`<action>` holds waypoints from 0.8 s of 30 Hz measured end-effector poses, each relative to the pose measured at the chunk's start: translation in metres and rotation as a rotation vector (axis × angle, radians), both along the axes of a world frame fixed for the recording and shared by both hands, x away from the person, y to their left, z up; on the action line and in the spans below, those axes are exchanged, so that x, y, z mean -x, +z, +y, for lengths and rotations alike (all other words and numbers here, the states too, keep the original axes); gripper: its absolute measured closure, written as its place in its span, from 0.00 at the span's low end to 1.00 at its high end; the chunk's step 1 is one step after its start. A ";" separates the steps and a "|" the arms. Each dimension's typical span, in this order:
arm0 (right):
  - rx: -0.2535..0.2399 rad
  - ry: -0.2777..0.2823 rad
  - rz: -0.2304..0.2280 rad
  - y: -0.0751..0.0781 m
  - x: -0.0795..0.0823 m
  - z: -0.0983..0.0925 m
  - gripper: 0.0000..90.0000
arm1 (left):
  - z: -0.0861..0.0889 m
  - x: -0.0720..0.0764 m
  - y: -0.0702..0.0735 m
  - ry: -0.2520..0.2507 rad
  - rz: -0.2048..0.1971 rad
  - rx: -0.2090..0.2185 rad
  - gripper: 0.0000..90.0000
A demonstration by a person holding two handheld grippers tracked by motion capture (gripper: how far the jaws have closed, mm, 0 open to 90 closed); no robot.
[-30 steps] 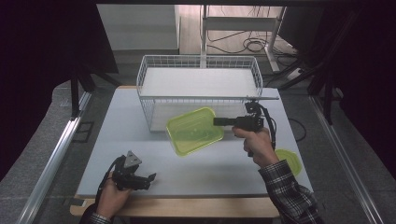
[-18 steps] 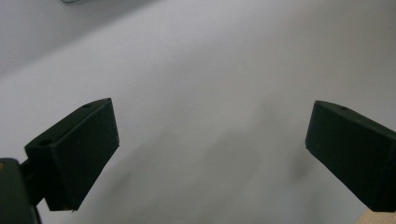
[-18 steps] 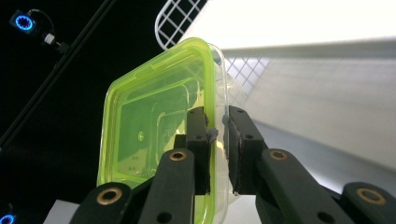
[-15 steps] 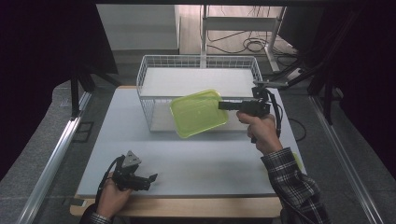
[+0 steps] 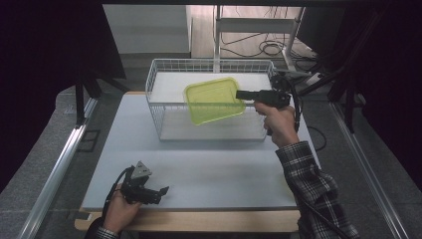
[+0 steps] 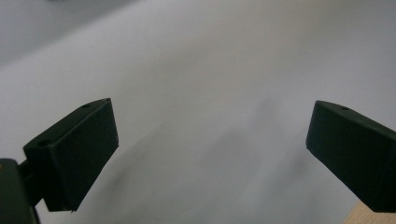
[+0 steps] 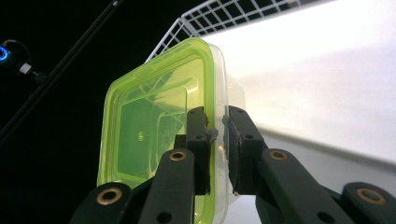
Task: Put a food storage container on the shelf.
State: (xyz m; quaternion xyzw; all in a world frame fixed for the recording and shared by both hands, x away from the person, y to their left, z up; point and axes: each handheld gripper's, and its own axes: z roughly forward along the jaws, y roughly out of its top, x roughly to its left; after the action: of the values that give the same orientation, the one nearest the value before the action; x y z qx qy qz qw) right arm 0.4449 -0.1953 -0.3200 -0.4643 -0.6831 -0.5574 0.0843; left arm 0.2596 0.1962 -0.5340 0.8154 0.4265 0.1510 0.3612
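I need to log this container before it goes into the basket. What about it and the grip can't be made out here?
- Container contents: in the right gripper view the green lid tints and blurs the inside of the container.
- Grip contact on the rim: the right gripper covers it with its own pads.
- Basket floor under the container: in the high view the wire basket is partly hidden there by the container.

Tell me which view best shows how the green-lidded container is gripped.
The right gripper view: the right gripper pinches the rim of the green-lidded container. The high view shows the container small, held over the wire basket. The left gripper view looks at the table.
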 end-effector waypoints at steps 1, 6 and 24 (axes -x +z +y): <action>0.003 -0.006 -0.002 0.002 -0.002 0.000 0.89 | 0.000 0.000 0.000 -0.001 0.001 0.003 0.02; 0.009 -0.036 -0.013 0.008 -0.011 0.004 0.89 | -0.001 0.000 -0.001 -0.009 0.001 -0.008 0.02; 0.076 -0.178 -0.059 0.017 -0.042 0.021 0.89 | -0.001 0.000 -0.001 -0.020 0.002 -0.018 0.02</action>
State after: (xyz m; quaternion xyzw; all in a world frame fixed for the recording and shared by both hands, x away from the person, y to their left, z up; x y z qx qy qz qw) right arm 0.4873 -0.1745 -0.3025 -0.5093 -0.6622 -0.5496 -0.0033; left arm 0.2596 0.1951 -0.5354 0.8229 0.4174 0.1503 0.3550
